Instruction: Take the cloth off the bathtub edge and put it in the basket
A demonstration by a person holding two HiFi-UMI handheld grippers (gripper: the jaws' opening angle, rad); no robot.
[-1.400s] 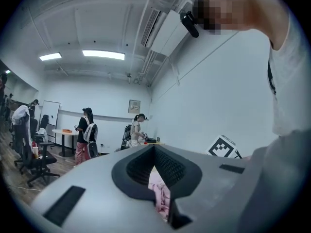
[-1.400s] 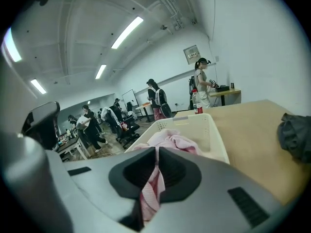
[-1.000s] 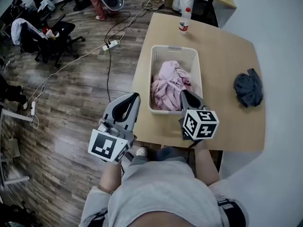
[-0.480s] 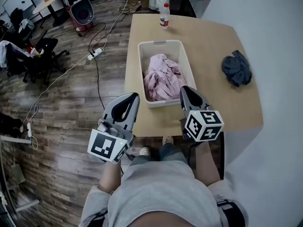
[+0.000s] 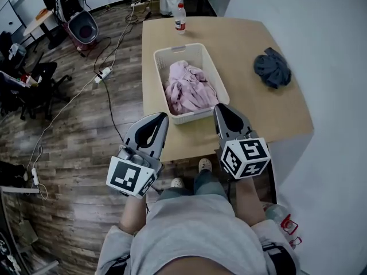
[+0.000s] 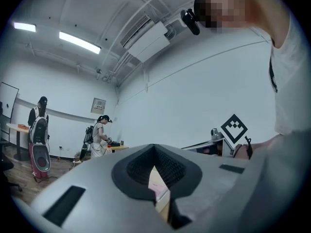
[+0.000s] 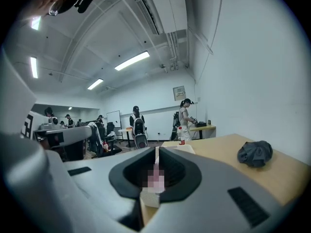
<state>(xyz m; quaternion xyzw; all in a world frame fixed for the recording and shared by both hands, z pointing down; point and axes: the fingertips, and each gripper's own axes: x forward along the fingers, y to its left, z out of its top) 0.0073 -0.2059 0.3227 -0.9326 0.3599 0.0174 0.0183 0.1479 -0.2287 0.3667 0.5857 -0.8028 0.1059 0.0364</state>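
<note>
Both grippers are shut tight w/ nothing in them. Left gripper (image 5: 161, 118) is by the desk's (image 5: 246, 110) near-left corner, right gripper (image 5: 221, 109) is just beside the white basket's (image 5: 195, 116) near-right corner. Pink cloth (image 5: 186, 87) is piled inside the basket. A dark grey cloth (image 5: 272, 67) lies bunched on the desk, well apart to the right. Water bottle (image 5: 180, 18) stands at the far edge.

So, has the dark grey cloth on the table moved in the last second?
No. The dark grey cloth lies where it did, by the right edge of the table, apart from the basket to its left; only the head view has shifted.
</note>
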